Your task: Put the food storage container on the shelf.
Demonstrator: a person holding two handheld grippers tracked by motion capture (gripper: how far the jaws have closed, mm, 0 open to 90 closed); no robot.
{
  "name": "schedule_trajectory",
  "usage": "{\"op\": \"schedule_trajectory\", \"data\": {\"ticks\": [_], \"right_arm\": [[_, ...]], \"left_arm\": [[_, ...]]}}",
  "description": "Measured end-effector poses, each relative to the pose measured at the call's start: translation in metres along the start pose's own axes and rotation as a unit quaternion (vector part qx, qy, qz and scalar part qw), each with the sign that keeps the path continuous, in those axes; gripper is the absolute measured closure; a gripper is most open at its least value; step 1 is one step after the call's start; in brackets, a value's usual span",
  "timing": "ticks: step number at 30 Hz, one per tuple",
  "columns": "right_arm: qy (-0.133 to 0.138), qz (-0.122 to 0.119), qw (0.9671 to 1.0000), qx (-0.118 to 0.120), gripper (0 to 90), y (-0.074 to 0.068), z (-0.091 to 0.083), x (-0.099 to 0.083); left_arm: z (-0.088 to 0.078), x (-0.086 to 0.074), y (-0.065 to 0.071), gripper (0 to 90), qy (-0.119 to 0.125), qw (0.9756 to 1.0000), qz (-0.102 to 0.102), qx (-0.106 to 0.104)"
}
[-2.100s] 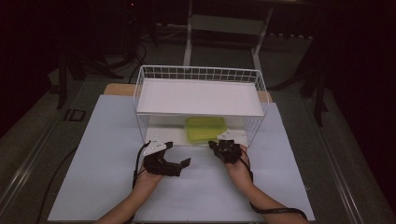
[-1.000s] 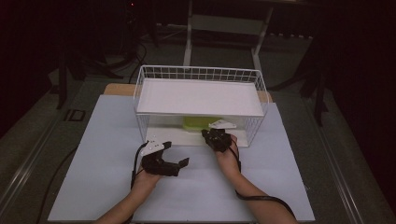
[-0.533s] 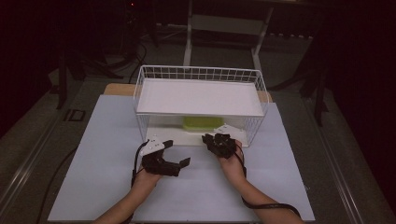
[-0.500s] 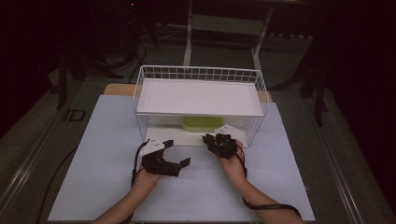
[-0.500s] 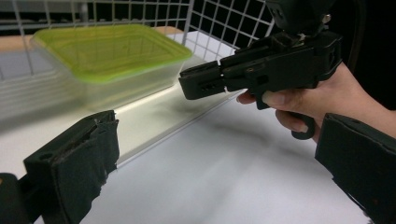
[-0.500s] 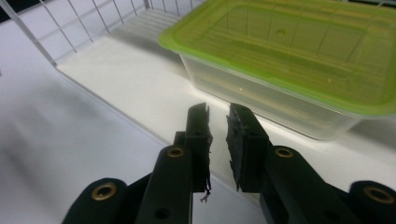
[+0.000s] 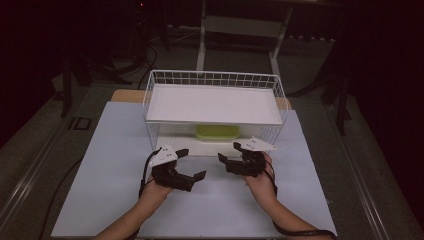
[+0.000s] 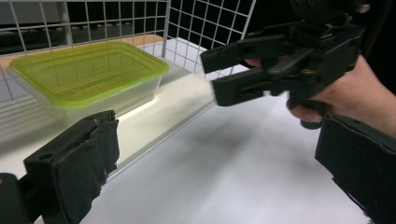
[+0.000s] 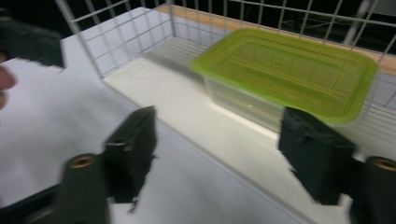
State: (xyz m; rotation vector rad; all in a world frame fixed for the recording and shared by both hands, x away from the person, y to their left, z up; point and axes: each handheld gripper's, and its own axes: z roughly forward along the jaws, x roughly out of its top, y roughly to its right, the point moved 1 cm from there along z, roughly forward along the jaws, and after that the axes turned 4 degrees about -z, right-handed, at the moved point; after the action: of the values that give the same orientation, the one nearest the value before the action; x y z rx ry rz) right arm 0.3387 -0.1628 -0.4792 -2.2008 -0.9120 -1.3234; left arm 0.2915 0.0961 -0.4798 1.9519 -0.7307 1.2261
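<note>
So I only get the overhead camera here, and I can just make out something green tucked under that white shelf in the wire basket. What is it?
Observer: A clear plastic container with a green lid, seen closely from the right gripper view.
Operator: Is the lid on?
Observer: Yes, the lid sits flat across the top, and its ribbed pattern is visible.
Operator: Is either claw touching it?
Observer: No. The right claw is open with the container beyond its jaws, not between them.
Operator: And the left one?
Observer: The left claw is open too, and holds nothing. Its camera sees the container off to one side, on the white floor of the wire basket.
</note>
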Motion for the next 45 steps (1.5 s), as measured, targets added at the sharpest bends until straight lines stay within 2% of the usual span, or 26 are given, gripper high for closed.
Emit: {"op": "schedule_trajectory", "data": {"ticks": [3,5,11,15,19,27,45], "right_arm": [[0.004,0.001,0.9998,0.02,20.4,-0.003,-0.011,0.0],[0.011,0.008,0.999,0.044,18.7,-0.004,-0.018,0.0],[0.013,0.013,0.9982,0.057,16.6,-0.006,-0.034,-0.005],[0.007,0.002,0.9985,0.054,16.7,-0.006,-0.043,-0.01],[0.004,0.008,0.9986,0.052,16.7,-0.003,-0.051,-0.017],[0.005,0.013,0.9985,0.052,16.8,0.001,-0.07,-0.026],[-0.016,0.024,0.9989,0.037,16.8,0.012,-0.104,-0.052]], "left_arm": [[-0.003,0.001,0.003,0.3,-0.002,1.0,0.002,-0.005],[-0.007,0.0,0.004,0.3,-0.002,1.0,0.003,-0.006],[-0.015,-0.003,0.008,0.3,-0.004,0.9999,0.0,-0.011],[-0.022,-0.005,0.012,0.3,-0.005,0.9999,0.004,-0.015],[-0.026,-0.007,0.015,0.3,-0.009,0.9998,0.0,-0.02],[-0.035,-0.016,0.02,0.3,-0.017,0.9996,0.004,-0.023],[-0.055,-0.035,0.017,0.3,-0.022,0.9996,-0.014,-0.007]]}}
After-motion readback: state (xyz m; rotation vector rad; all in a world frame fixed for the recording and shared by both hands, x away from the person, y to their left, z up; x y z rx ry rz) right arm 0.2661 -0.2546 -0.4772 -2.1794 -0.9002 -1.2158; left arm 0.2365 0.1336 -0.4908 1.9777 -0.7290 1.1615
